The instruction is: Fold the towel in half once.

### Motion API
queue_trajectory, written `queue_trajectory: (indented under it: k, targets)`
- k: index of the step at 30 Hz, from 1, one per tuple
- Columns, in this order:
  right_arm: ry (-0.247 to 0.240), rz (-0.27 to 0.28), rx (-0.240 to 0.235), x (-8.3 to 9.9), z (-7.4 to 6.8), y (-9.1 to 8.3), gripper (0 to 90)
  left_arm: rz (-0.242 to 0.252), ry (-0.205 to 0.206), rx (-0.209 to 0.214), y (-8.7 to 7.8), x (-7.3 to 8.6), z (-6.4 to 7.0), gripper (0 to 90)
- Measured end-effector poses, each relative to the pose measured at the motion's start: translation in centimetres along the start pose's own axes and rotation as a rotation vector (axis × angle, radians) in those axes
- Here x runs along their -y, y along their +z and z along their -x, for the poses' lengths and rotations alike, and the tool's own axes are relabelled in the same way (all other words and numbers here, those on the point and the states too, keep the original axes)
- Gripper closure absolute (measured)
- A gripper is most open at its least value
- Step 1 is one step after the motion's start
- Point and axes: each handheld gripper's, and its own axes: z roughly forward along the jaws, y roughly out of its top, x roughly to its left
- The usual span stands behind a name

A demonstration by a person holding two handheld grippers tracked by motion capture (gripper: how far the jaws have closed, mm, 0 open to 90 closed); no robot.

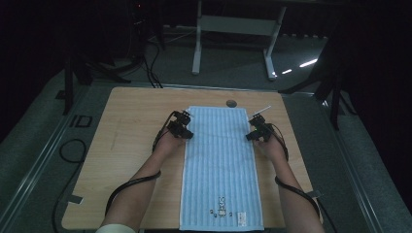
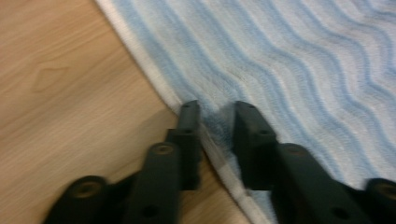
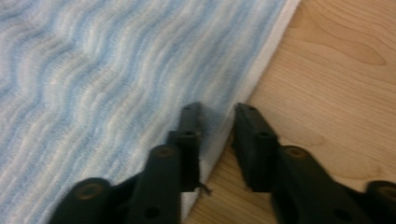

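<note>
A light blue striped towel (image 1: 221,160) lies flat and lengthwise on the wooden table (image 1: 131,145), with a small embroidered figure near its front end. My left gripper (image 1: 187,132) is at the towel's left long edge, toward the far end. In the left gripper view its jaws (image 2: 217,109) are nearly together, with the white hem of the towel (image 2: 289,60) pinched between them. My right gripper (image 1: 250,135) is at the opposite long edge. In the right gripper view its jaws (image 3: 217,112) are just as narrow, closed on the hem of the towel (image 3: 116,70).
A round cable hole (image 1: 231,103) sits in the table just beyond the towel's far end. Bare wood (image 2: 60,93) lies on both sides of the towel. A white desk frame (image 1: 233,29) stands on the floor behind, and black cables (image 1: 73,150) lie at the left.
</note>
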Motion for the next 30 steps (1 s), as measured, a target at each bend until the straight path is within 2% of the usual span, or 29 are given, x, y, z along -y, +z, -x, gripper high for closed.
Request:
queue_trajectory:
  k: [1,5,6,12,14,15,16,18,20,22,25,27,28,30]
  targets:
    - [0.0,-0.003,-0.004,-0.1,-0.1,0.0,84.3,0.001,-0.003,0.02,0.1,0.0,0.0,85.2]
    - [0.0,-0.014,-0.006,-0.2,-0.4,0.0,87.3,-0.002,0.004,0.018,0.0,-0.1,0.1,87.0]
    - [-0.016,-0.012,0.001,-0.2,-0.6,-0.3,88.0,0.011,-0.007,0.03,-0.4,-0.1,0.0,87.3]
    - [-0.008,0.051,-0.024,-0.3,-0.1,-2.6,88.1,0.051,0.001,0.055,-2.3,-0.3,0.0,87.3]
    - [-0.01,0.073,-0.03,-0.3,0.0,-3.5,88.0,0.079,0.009,0.068,-3.7,-0.3,0.2,87.3]
    - [-0.01,0.073,-0.03,-0.3,0.0,-3.5,88.0,0.079,0.009,0.068,-3.7,-0.3,0.2,87.3]
    - [-0.014,0.087,-0.033,-0.2,0.0,-4.2,88.0,0.091,0.027,0.077,-4.7,-0.2,0.5,87.3]
    - [-0.019,0.104,-0.038,0.1,-0.1,-5.0,88.0,0.106,0.051,0.085,-5.7,0.0,0.9,87.2]
    - [-0.027,0.132,-0.032,0.6,-0.4,-5.9,88.0,0.13,0.041,0.109,-6.5,0.7,1.2,87.2]
    - [-0.041,0.16,-0.04,1.5,-1.0,-6.9,88.0,0.137,0.07,0.1,-7.2,1.6,2.0,87.2]
    - [-0.063,0.203,-0.056,3.3,-1.8,-8.1,87.9,0.135,0.098,0.119,-8.0,3.3,2.7,87.1]
    - [-0.078,0.216,-0.074,4.6,-2.4,-8.7,87.9,0.129,0.107,0.14,-8.3,4.5,3.1,87.1]
    - [-0.078,0.216,-0.074,4.6,-2.4,-8.7,87.9,0.129,0.107,0.14,-8.3,4.5,3.1,87.0]
    - [-0.098,0.214,-0.084,5.8,-3.1,-8.9,87.8,0.125,0.116,0.16,-8.4,6.0,3.7,87.0]
